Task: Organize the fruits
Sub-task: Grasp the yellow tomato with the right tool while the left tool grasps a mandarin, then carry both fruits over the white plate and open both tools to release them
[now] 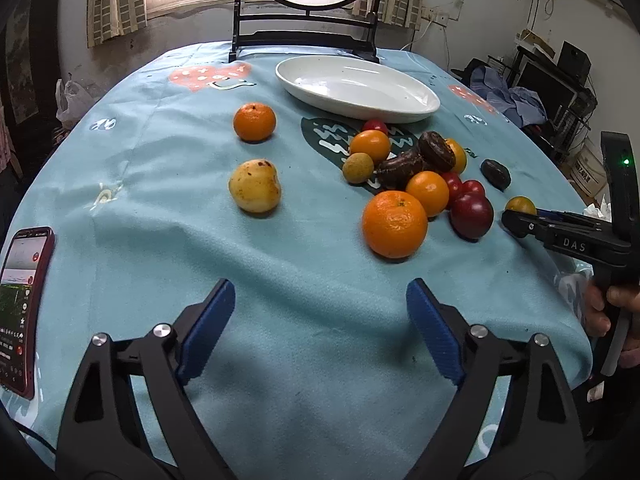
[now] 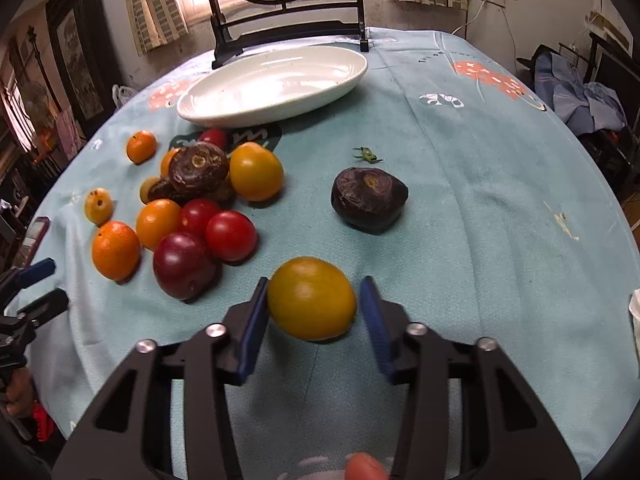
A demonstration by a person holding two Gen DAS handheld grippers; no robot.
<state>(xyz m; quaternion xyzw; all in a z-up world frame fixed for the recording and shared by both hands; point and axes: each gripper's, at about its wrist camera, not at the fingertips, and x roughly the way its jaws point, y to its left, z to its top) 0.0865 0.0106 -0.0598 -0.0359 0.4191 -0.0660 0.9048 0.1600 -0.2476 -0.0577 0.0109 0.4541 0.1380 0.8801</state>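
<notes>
A white oval plate (image 1: 356,84) (image 2: 272,84) stands empty at the far side of the table. A heap of fruits (image 1: 416,176) (image 2: 200,204) lies in front of it: oranges, red tomatoes, dark water chestnuts. A large orange (image 1: 394,224) and a yellow pear (image 1: 255,186) lie nearer. My right gripper (image 2: 314,304) (image 1: 516,220) is open around a yellow-orange tomato (image 2: 311,298) (image 1: 520,205) on the cloth; the left pad touches it, the right pad stands just off it. My left gripper (image 1: 320,320) is open and empty above the cloth.
A lone dark water chestnut (image 2: 369,200) (image 1: 496,174) lies right of the heap, a small green stem (image 2: 367,155) beyond it. A separate orange (image 1: 255,122) sits far left. A phone (image 1: 22,308) lies at the left table edge. A dark wooden stand (image 1: 304,36) rises behind the plate.
</notes>
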